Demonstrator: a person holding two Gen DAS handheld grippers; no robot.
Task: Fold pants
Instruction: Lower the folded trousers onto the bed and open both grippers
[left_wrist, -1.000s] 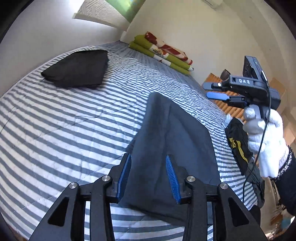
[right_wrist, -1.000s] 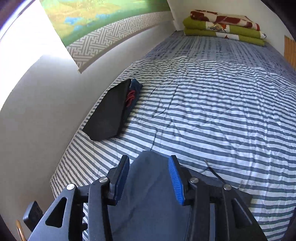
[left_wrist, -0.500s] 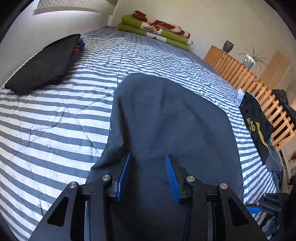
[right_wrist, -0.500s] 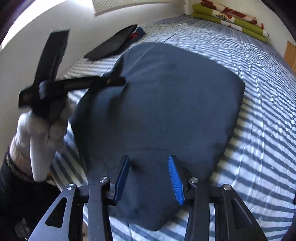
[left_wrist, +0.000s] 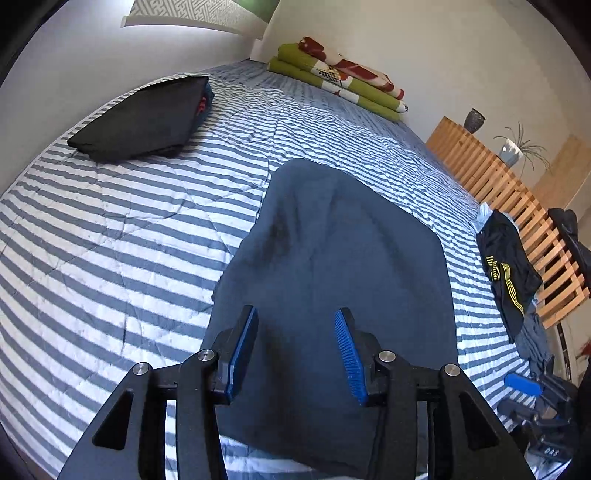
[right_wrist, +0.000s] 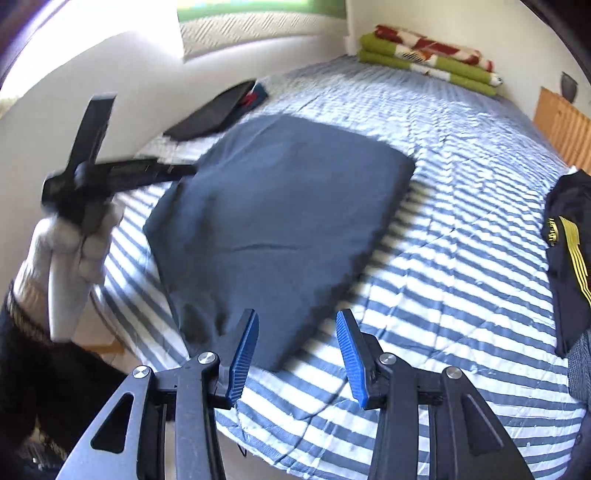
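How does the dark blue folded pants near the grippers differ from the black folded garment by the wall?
The dark blue pants lie as one wide, single piece near the bed's front edge; the black garment is more compact and sits far back beside the wall. The black garment tops a small stack, with red and blue cloth showing at its edge; the pants lie alone. Both rest folded on the striped bedcover.

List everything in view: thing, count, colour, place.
Folded pants: one, dark blue-grey, flat on the near bed.
Bedspread: one, blue-white striped.
Folded clothes stack: one, black on top, far left.
Folded blanket: one, green, red, white, far end.
Black garment: one, yellow stripes, right edge.
Slatted wooden frame: one, right of bed.
Vases: two.
Left tongs: open, empty.
Right tongs: open, empty.
Gloved hand: white.
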